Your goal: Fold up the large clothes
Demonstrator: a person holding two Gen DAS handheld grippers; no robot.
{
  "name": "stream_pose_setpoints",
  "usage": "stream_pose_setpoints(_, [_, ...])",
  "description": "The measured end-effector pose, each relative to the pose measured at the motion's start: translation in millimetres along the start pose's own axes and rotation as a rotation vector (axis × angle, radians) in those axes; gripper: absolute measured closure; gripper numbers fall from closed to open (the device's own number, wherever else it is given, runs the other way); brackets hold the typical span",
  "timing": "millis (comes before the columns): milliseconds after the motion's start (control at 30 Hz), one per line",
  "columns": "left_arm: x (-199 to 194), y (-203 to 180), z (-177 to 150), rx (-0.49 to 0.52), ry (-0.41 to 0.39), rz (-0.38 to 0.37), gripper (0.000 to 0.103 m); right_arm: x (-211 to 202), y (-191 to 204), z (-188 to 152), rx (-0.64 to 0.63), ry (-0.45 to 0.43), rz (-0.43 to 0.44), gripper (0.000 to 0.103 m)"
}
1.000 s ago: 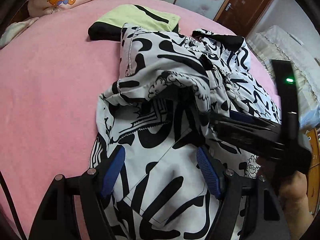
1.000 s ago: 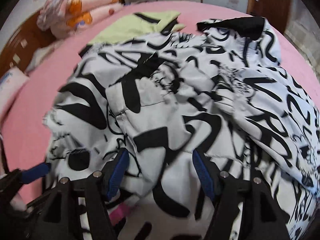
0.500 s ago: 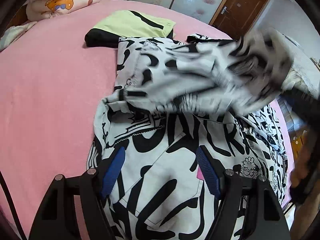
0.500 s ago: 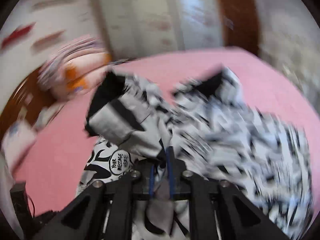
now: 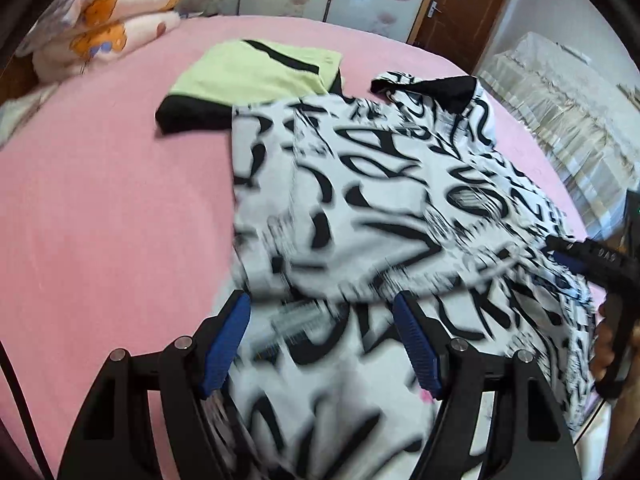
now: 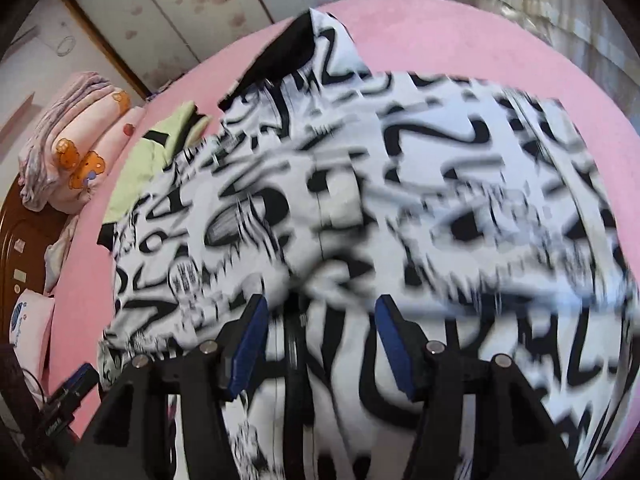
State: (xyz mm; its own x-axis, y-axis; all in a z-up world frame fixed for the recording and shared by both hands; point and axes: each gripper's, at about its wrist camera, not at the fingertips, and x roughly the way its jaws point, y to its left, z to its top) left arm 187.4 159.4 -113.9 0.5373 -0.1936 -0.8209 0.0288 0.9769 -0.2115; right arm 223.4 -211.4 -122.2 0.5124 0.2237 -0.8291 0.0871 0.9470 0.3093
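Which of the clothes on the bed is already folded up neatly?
The yellow-green garment with black trim, lying flat and squared off at the far side of the pink bed. The black-and-white printed garment in front is spread out and rumpled.

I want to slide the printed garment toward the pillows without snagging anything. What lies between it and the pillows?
In the left wrist view, a folded green garment lies between the printed garment and the pillows; elsewhere there is only pink bedsheet.

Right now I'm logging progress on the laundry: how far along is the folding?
Done: a green-and-black garment lies folded flat on the pink bed. In hand: the black-and-white printed garment lies spread out, blurred, not yet folded; the left gripper and right gripper hover open over it. Left: all its folds.
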Motion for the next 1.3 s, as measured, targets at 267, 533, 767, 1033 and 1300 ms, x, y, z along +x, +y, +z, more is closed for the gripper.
stream_pose_setpoints(267, [72, 55, 61, -0.138, 0.152, -0.045, 0.03, 65, -1, 57, -0.063, 0.098, -0.011, 0.046])
stream_pose_setpoints(533, [132, 82, 78, -0.267, 0.233, -0.129, 0.025, 91, 6, 52, -0.143, 0.125, -0.002, 0.051])
stream_pose_setpoints(767, [120, 51, 94, -0.162, 0.13, -0.017, 0.088, 68, 32, 47, -0.296, 0.015, -0.07, 0.078])
stream_pose_setpoints(1033, [120, 21, 92, -0.069, 0.071, 0.06, 0.078, 45, 27, 48, -0.269, -0.144, -0.133, 0.08])
stream_pose_setpoints(1300, [129, 18, 86, -0.033, 0.088, 0.09, 0.068, 79, 2, 37, -0.149, 0.028, -0.174, 0.072])
